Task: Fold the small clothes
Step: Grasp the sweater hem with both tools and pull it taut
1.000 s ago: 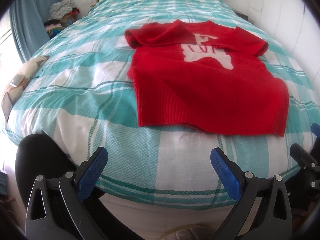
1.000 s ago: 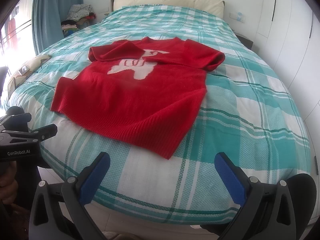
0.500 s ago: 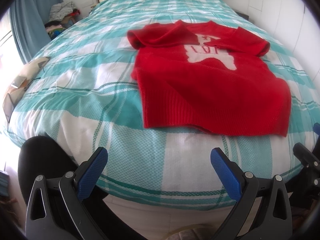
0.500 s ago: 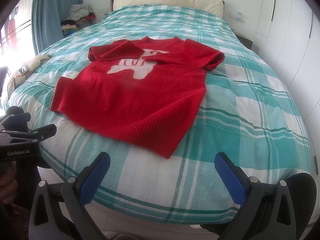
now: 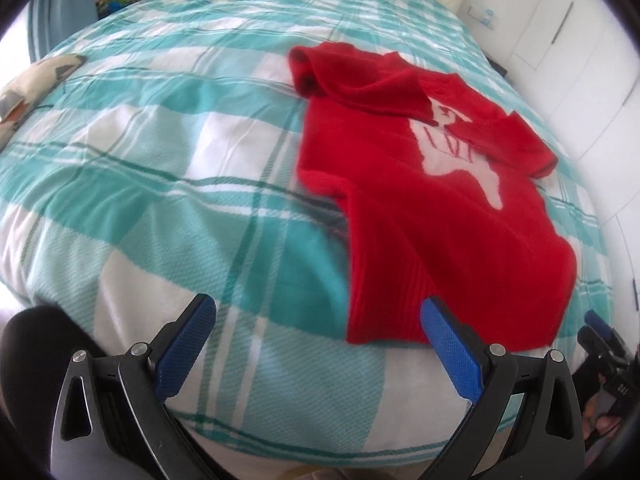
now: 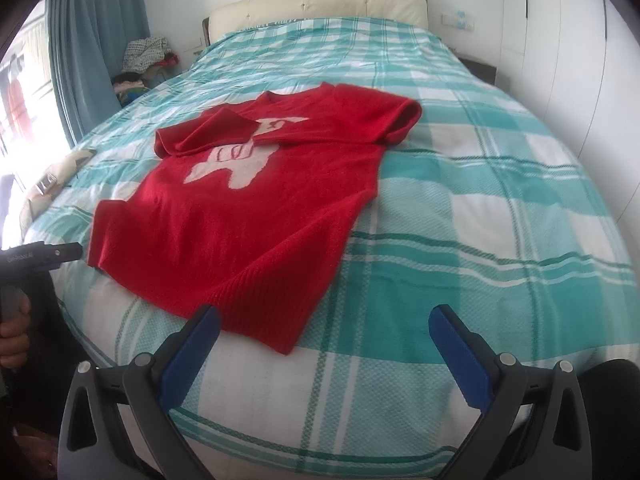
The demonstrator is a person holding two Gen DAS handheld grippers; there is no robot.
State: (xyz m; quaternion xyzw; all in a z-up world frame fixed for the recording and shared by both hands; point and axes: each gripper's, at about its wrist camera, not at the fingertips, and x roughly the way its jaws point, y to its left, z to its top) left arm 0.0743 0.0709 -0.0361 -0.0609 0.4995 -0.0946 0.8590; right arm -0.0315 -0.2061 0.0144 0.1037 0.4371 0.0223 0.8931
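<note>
Bright daylight from the left window (image 6: 16, 120), blown-out glare there, motion-blurred left view, fisheye-bent dark corners

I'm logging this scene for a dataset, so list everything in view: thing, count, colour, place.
sweater: one, red with a pale animal motif, flat on the bed near the foot end, both sleeves folded in over the chest
bed cover: one, teal and white check, over the whole bed
headboard: one, cream, far end
curtain: one, blue, far left by the window
clothes pile: one, mixed colours, beside the curtain
cushion: one, cream patterned, left edge of bed
wardrobe doors: white, right wall
left gripper: blue pads, open, at the foot edge
right gripper: blue pads, open, by the hem
</note>
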